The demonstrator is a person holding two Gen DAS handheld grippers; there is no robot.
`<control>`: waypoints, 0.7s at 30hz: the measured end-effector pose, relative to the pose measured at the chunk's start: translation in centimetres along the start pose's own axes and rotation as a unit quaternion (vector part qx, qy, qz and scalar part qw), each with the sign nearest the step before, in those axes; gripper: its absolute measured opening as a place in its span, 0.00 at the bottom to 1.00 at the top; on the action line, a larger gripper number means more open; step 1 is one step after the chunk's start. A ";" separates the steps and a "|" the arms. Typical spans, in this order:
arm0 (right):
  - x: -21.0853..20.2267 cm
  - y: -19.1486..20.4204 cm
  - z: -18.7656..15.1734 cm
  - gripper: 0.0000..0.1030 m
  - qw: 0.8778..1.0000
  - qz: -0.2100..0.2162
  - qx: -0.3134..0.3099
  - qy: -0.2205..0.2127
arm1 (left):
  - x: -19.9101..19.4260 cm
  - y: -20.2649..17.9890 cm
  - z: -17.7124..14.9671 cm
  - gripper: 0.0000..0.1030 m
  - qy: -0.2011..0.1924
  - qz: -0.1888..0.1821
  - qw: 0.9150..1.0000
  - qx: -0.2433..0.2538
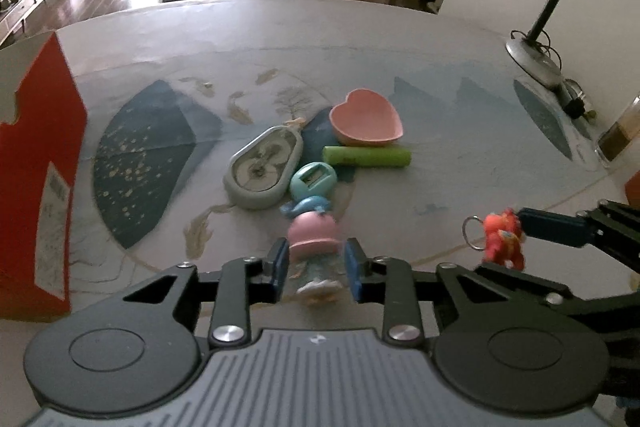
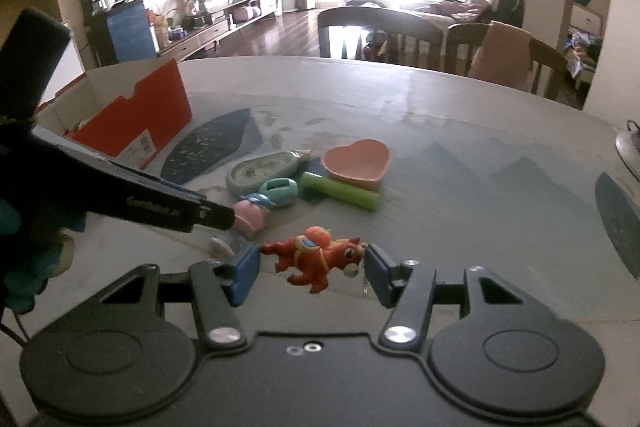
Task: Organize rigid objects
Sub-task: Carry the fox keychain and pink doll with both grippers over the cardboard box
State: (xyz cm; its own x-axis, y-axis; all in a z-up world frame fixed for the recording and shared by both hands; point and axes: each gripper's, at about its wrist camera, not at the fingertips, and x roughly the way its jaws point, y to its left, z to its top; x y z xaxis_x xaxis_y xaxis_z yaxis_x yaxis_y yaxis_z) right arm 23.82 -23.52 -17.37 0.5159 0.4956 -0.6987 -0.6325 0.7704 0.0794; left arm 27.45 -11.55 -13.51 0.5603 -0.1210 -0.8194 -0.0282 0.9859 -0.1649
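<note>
Grippers at 2 toys, near edge of table [image 2: 460, 131].
Left gripper [image 1: 316, 261] pinches pink-capped figurine [image 1: 314, 233]; right gripper [image 2: 312, 267] spread around red horse keychain [image 2: 316, 257]. Heart bowl [image 2: 356, 163] sits empty; red box [image 2: 132, 119] far left.

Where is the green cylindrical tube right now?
The green cylindrical tube lies flat mid-table in both views, just in front of the pink heart-shaped dish and right of the small teal gadget.

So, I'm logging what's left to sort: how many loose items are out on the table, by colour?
Pink: 2, heart dish and pink-capped figure
Green: 1, tube
Teal: 1, small gadget
Blue: 1, whale toy
Grey: 1, oval case
Red: 1, horse keychain
Total: 7
</note>
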 end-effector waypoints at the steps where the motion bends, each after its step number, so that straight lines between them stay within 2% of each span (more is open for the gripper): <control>1: -0.2 -0.1 -0.1 0.55 1.000 -0.002 0.003 0.000 | 0.4 -0.1 0.1 0.55 0.002 0.000 1.000 -0.001; 2: -0.3 -0.3 -0.3 0.55 1.000 -0.004 0.008 0.000 | 0.7 -0.1 0.1 0.74 -0.001 0.002 1.000 -0.004; 3: -0.5 -0.4 -0.5 0.55 1.000 -0.006 0.011 0.001 | 0.9 -0.2 0.0 0.76 -0.008 0.003 1.000 -0.004; 10: -1.2 -1.2 -1.2 0.55 1.000 -0.018 0.021 0.003 | 3.8 -1.0 0.0 0.75 0.012 0.029 0.999 0.015; 12: -1.3 -1.3 -1.2 0.55 1.000 -0.021 0.023 0.003 | 4.3 -1.1 -0.1 0.64 0.016 0.033 0.999 0.017; 13: -1.3 -1.4 -1.2 0.55 0.999 -0.021 0.023 0.003 | 4.5 -1.1 -0.1 0.55 0.019 0.034 0.999 0.018; 15: -1.3 -1.5 -1.3 0.55 0.999 -0.023 0.023 0.003 | 4.6 -1.4 -0.1 0.51 0.018 0.039 0.999 0.024; 17: -1.2 -1.6 -1.3 0.55 0.999 -0.023 0.024 0.004 | 4.5 -1.5 0.0 0.37 0.018 0.032 0.999 0.020; 18: -1.2 -1.6 -1.3 0.55 0.999 -0.024 0.025 0.004 | 4.5 -1.5 0.0 0.34 0.019 0.027 0.999 0.018; 21: -1.2 -1.6 -1.3 0.55 0.999 -0.025 0.024 0.005 | 4.5 -1.6 -0.1 0.34 0.018 0.031 0.999 0.018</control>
State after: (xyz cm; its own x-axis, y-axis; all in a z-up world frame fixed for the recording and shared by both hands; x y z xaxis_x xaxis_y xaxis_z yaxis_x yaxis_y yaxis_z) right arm 23.48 -25.90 -17.56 0.5405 0.4527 -0.7091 -0.5776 0.8125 0.0785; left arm 29.93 -13.71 -16.93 0.5278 -0.0624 -0.8471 -0.0313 0.9952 -0.0928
